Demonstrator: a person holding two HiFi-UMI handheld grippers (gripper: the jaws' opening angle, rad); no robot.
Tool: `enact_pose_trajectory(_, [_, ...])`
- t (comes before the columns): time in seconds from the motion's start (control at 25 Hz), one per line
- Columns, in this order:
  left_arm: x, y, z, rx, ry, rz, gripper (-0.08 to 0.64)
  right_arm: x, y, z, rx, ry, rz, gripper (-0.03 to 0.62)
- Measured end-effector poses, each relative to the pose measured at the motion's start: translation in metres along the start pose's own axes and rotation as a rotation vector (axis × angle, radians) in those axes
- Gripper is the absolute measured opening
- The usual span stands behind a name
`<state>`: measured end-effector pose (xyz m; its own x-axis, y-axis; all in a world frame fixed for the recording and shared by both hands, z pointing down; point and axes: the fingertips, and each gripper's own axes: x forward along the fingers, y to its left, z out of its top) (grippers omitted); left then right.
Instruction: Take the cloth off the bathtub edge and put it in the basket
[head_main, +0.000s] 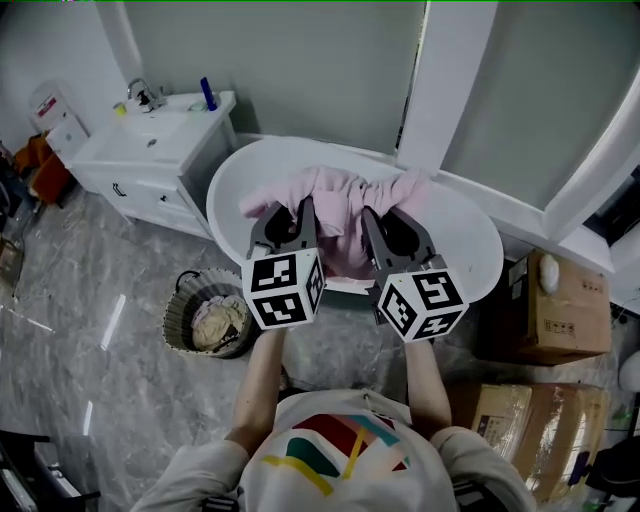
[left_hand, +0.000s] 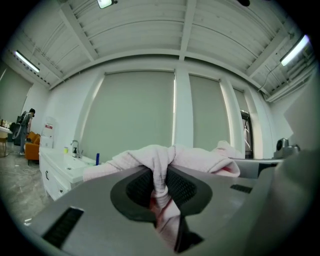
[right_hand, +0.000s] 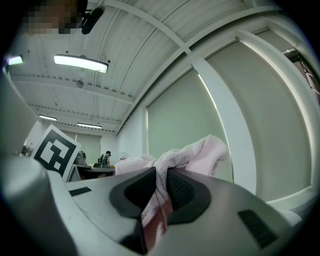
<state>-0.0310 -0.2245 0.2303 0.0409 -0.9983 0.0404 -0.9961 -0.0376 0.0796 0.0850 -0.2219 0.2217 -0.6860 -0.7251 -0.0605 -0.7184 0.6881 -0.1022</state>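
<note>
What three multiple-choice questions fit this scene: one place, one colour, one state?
1. Where is the basket? A: on the floor, left of the person. B: right of the person. C: behind the person.
2. What colour is the cloth? A: blue. B: pink. C: black.
3. How is the cloth held? A: by neither gripper. B: by one gripper alone. C: by both grippers.
Key: 1 A, it stands on the floor tiles; 2 B, pink in every view; 3 C, fingers of the left gripper and right gripper each pinch a fold.

Overhead, seemingly upward views; cloth (head_main: 345, 200) shared
</note>
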Motion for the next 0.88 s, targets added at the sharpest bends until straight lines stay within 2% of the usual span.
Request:
enact_pose_trajectory(0.12, [-0.002,0.048,0.017,-0.012,-0.032,0.044,0.077,0.035,0.033,0.007,-0.014,-0.012,0.064,0.071])
enact_pose_trajectory(0.32, [-0.015,0.129,0.038,0.066,-0.075,0.141,0.077,0.096,0.097,0.01,-0.04,-0.019,0.164,0.071])
enact_pose_trajectory(0.68, [-0.059,0.294,0.073,0.049,-0.114,0.28,0.077,0.203,0.235,0.017,-0.035,-0.06,0.317,0.071])
enact_pose_trajectory(0.88, [-0.083,0.366,0.08,0.061,-0.106,0.353,0.077,0.245,0.298,0.009,-0.021,-0.052,0.39,0.071])
